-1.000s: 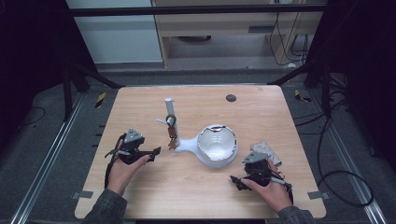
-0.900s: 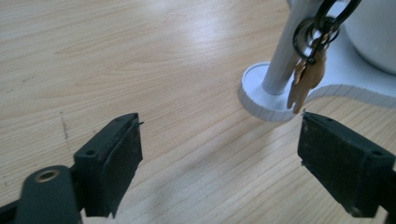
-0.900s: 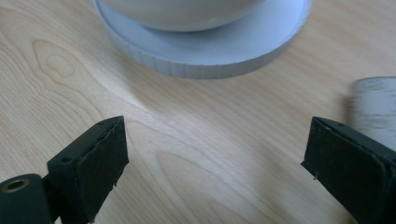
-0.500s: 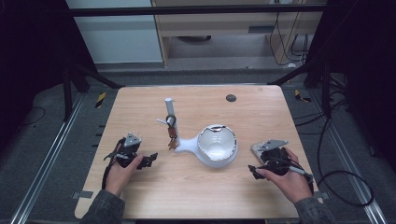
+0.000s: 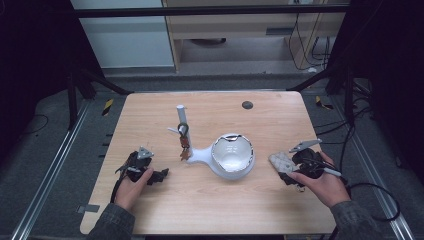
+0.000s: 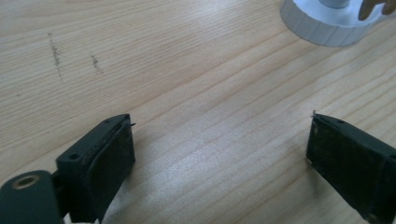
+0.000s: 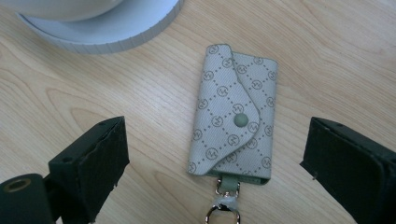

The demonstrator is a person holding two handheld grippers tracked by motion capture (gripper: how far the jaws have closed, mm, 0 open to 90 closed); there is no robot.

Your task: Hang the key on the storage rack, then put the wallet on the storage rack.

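Observation:
A white stand sits mid-table, with a bowl and an upright post. Keys hang from the post's hook. A grey patterned key pouch lies flat on the wood to the right of the bowl. In the right gripper view the pouch is snapped closed, and my right gripper hovers over it. The jaws have just been opening, wide on either side of the pouch without touching it. My left gripper rests low at the left. Its jaws have also just been opening, with bare wood between them.
The stand's ribbed white base lies ahead of the left gripper and close beyond the pouch. A small dark disc sits near the table's far edge. Cables trail from both grippers.
My right hand has moved right and away from the table's near edge, ending beside the pouch. My left hand has sunk slightly toward the table. The pouch and the stand have not moved.

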